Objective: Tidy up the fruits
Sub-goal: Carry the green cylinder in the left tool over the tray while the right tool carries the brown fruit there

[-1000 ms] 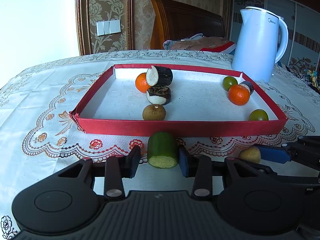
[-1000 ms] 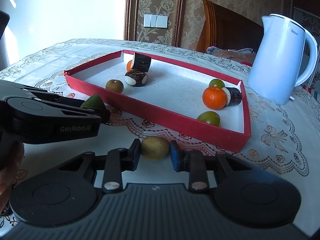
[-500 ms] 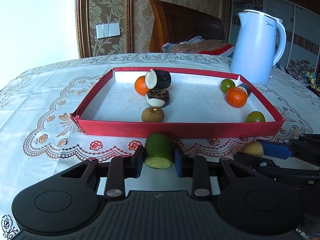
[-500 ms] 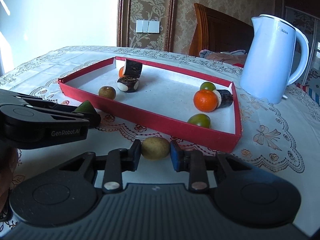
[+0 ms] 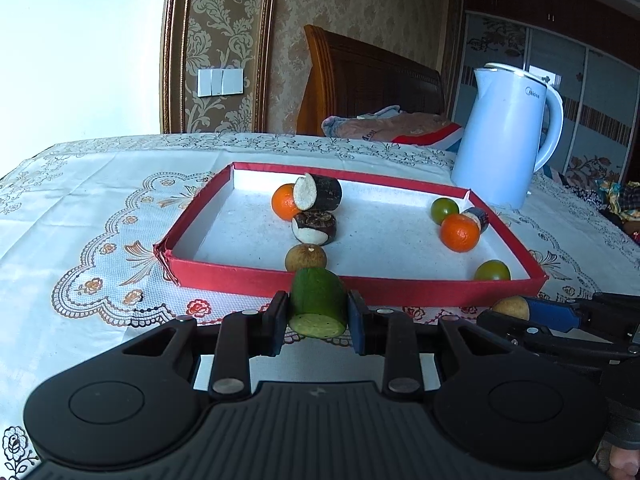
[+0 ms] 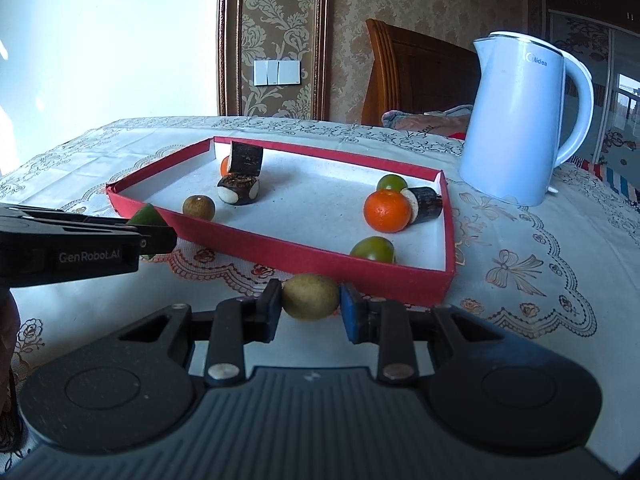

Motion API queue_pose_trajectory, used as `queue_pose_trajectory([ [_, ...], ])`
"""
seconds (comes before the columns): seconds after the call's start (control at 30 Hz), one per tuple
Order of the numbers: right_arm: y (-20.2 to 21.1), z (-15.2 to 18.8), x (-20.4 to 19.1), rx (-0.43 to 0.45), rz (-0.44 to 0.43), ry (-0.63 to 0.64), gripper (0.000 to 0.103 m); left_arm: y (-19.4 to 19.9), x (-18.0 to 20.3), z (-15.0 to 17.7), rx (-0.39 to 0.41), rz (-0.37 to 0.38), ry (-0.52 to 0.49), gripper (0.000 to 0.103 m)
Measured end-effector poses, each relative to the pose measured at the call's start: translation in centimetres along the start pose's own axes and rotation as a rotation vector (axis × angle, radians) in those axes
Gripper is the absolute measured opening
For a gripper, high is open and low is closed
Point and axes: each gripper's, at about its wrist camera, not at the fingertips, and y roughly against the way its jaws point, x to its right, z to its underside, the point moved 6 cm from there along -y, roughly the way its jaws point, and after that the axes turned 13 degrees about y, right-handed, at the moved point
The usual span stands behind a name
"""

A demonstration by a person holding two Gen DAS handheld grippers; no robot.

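Observation:
My left gripper (image 5: 318, 314) is shut on a green cut cucumber-like piece (image 5: 318, 302) and holds it just in front of the red tray's near wall (image 5: 240, 278). My right gripper (image 6: 311, 306) is shut on a small brown longan-like fruit (image 6: 311, 296), also in front of the tray wall (image 6: 360, 268). The tray holds two oranges (image 5: 459, 233), green fruits (image 5: 492, 270), dark cane pieces (image 5: 318, 192) and a brown fruit (image 5: 306, 257). Each gripper shows in the other's view: the right gripper (image 5: 516, 310), the left gripper (image 6: 154, 232).
A light blue kettle (image 5: 506, 136) stands behind the tray's right corner. A lace tablecloth (image 5: 80, 220) covers the table. A wooden headboard and bedding lie beyond the far edge.
My left gripper closed on the green piece and lifted it. Both grippers have risen with their fruit and moved toward the tray.

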Motion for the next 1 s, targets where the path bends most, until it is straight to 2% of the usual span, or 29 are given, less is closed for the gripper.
queue_pose_trajectory([
  [0.27, -0.9, -2.2, 2.8, 0.029, 0.047, -0.048, 0.029, -0.6, 1.9, -1.9, 0.024, 0.024, -0.030, 0.030],
  [0.47, -3.3, -3.7, 4.7, 0.011, 0.070, -0.087, 0.029, -3.1, 2.6, -3.6, -0.013, 0.035, 0.008, 0.030],
  [1.0, -8.4, -6.1, 6.3, -0.009, 0.115, -0.113, 0.029, -7.4, 2.2, -5.2, -0.032, -0.013, 0.016, 0.030],
])
